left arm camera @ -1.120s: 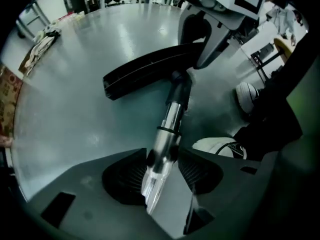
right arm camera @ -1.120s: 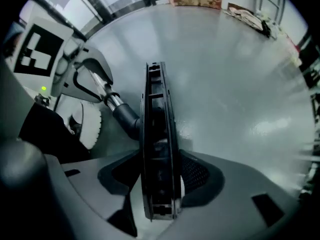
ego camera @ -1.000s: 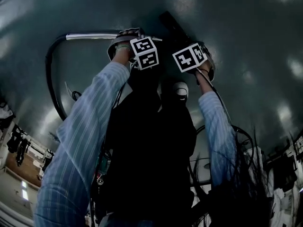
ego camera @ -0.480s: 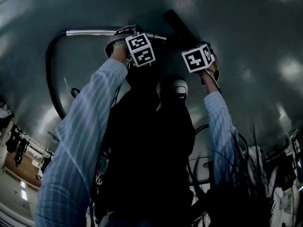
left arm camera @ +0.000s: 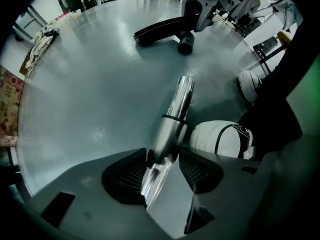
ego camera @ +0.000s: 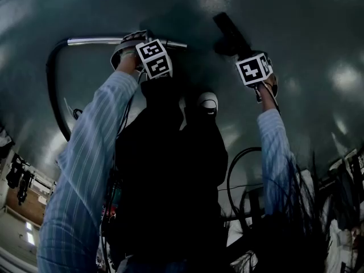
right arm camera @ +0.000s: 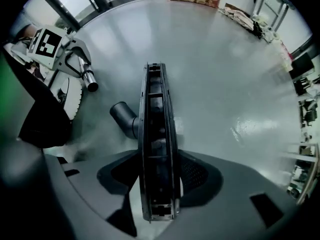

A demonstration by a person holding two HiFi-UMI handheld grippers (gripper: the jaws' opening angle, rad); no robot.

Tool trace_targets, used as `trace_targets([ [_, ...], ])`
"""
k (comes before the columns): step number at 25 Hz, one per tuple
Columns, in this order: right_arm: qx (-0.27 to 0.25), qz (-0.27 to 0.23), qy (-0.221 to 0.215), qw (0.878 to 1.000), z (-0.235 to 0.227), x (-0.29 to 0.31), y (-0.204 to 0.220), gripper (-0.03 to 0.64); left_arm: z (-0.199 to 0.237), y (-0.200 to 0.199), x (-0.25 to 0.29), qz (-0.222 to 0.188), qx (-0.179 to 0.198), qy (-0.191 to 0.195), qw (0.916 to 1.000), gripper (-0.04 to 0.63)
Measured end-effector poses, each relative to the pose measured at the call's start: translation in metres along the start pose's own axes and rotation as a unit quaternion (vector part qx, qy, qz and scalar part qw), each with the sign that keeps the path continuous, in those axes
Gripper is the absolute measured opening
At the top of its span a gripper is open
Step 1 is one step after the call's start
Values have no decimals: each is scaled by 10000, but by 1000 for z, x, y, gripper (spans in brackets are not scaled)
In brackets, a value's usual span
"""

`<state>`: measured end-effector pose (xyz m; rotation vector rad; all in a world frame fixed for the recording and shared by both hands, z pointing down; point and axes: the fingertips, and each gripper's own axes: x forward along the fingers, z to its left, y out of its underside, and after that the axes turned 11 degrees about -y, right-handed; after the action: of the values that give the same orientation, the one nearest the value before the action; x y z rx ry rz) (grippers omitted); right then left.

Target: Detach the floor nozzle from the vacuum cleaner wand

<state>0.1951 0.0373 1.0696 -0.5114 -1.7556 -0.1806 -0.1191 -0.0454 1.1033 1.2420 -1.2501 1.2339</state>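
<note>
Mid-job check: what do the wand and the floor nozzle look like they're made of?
The wand: likely polished metal, chromed or stainless; bright mirror-like streaks along the tube. The floor nozzle: probably moulded black plastic, matt, with ribbed compartments underneath; its pale edge strips might be metal.

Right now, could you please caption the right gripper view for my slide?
Right gripper clamps the detached floor nozzle, its neck clear of the wand at upper left.

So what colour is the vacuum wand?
The wand is shiny silver metal; the left gripper view shows it best.

no readable text, labels, numbers or signs
</note>
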Motion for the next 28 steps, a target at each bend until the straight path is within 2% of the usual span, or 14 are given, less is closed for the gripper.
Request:
trace_targets([
  [2,135,22,-285,9995,5,0,0,230,1,-3,-4,69,-88,-56,9999,202],
  [4,400,-212,-684,9966,14,-4,-5,230,4,-12,-14,3,-362,44,9993,201],
  [7,906,-440,-943,9904,27,-23,-2,230,15,-16,-41,-121,-703,90,9974,201],
  [13,1723,-712,-1193,9752,57,-93,19,229,19,-29,-123,-316,-1198,174,9921,201],
  [17,1921,-1251,-1246,9654,72,-149,12,229,25,-40,-176,-503,-1611,258,9853,201],
  [22,2215,-1818,-1285,9494,92,-219,7,229,17,-39,-242,-513,-1920,441,9791,201],
  [24,2321,-2194,-1340,9381,101,-251,0,229,15,-42,-272,-670,-2180,596,9718,200],
  [25,2396,-2429,-1383,9298,104,-265,-4,228,15,-46,-285,-815,-2375,706,9654,199],
  [28,2621,-3083,-1632,8998,115,-306,-19,227,20,-56,-326,-1237,-3075,898,9392,199],
])
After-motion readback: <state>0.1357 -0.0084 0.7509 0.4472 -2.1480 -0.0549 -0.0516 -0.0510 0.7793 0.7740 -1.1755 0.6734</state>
